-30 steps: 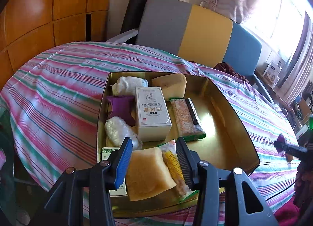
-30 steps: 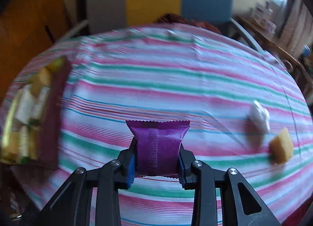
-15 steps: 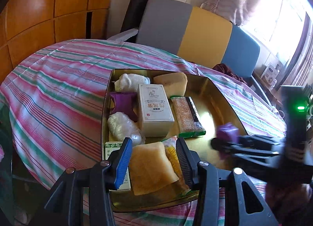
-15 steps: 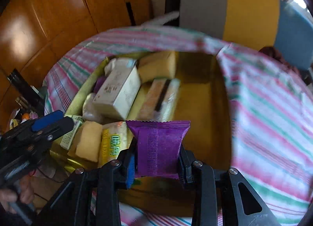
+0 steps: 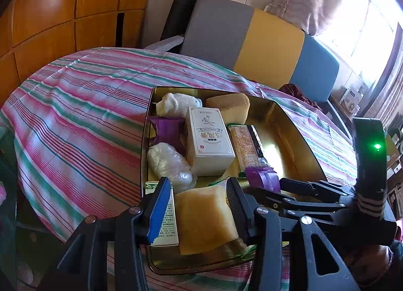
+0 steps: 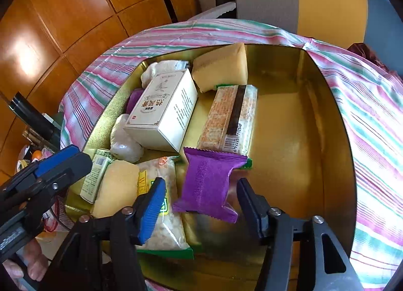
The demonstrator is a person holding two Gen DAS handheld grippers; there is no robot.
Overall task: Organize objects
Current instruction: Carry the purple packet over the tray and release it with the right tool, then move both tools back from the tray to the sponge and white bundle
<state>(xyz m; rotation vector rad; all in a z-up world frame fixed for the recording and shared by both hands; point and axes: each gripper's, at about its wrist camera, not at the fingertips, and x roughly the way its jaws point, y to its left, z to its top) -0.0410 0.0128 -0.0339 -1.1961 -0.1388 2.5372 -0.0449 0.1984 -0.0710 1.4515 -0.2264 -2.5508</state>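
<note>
A gold tin [image 6: 327,140] on the striped cloth holds several snacks. Over its near middle my right gripper [image 6: 200,205] has its jaws opening. A purple packet [image 6: 209,182] sits tilted between them, with a gap on each side and its top edge on a cracker packet [image 6: 231,117]. The left wrist view shows the right gripper [image 5: 267,187] coming in from the right with the purple packet [image 5: 262,177] at its tips. My left gripper [image 5: 197,203] hovers open above a yellow sponge cake [image 5: 204,218] at the tin's near corner, holding nothing.
Also in the tin [image 5: 148,140] are a white box [image 5: 209,145], a second purple packet [image 5: 167,132], a clear-wrapped white lump [image 5: 168,162], another sponge cake [image 5: 229,108] and a yellow-labelled bag [image 6: 161,200]. The tin's right half is bare gold floor [image 6: 284,145]. A grey, yellow and blue sofa [image 5: 269,41] stands behind the table.
My right gripper swung from over the bare cloth to above the tin with the purple packet. Its jaws have spread and the packet has tipped loose. The left gripper stayed put.
</note>
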